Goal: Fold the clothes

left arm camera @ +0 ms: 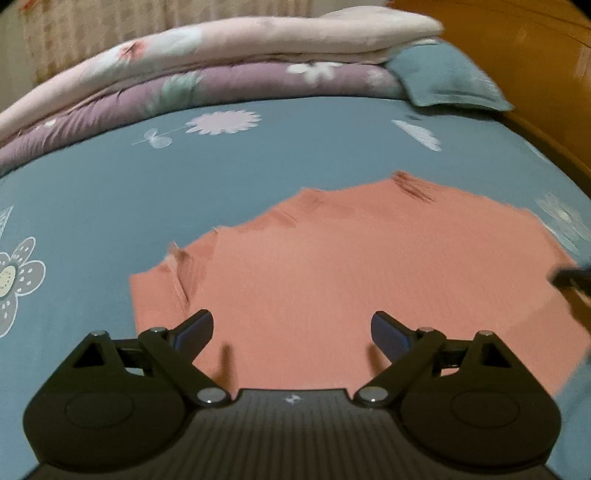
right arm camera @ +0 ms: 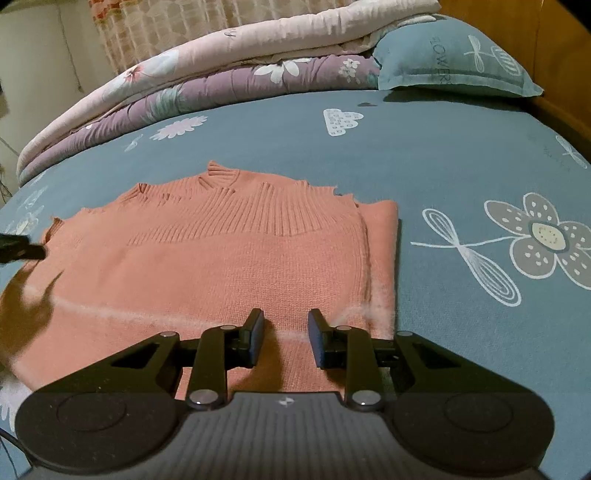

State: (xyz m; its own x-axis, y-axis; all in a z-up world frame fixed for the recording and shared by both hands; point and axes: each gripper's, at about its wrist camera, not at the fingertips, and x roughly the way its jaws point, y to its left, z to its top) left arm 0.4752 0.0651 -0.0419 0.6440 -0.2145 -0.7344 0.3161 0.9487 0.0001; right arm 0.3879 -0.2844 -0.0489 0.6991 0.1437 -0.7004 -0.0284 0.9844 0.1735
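Observation:
A salmon-pink knitted sweater (right arm camera: 229, 266) lies folded flat on the blue flowered bedsheet (right arm camera: 424, 166), its ribbed collar at the far side. In the left wrist view the sweater (left arm camera: 351, 266) is blurred. My left gripper (left arm camera: 291, 330) hovers over its near part, jaws wide open with nothing between them. My right gripper (right arm camera: 286, 334) is low over the sweater's near right part. Its jaws stand a little apart and the pads press on no fabric. Each view catches a dark tip of the other gripper: the right gripper (left arm camera: 572, 277) and the left gripper (right arm camera: 22, 247).
Folded pink and purple quilts (right arm camera: 221, 74) are stacked along the far side of the bed. A teal pillow (right arm camera: 443, 55) lies at the back right. A wooden bed frame (left arm camera: 517, 55) borders the right side, and a curtain (right arm camera: 166, 29) hangs behind.

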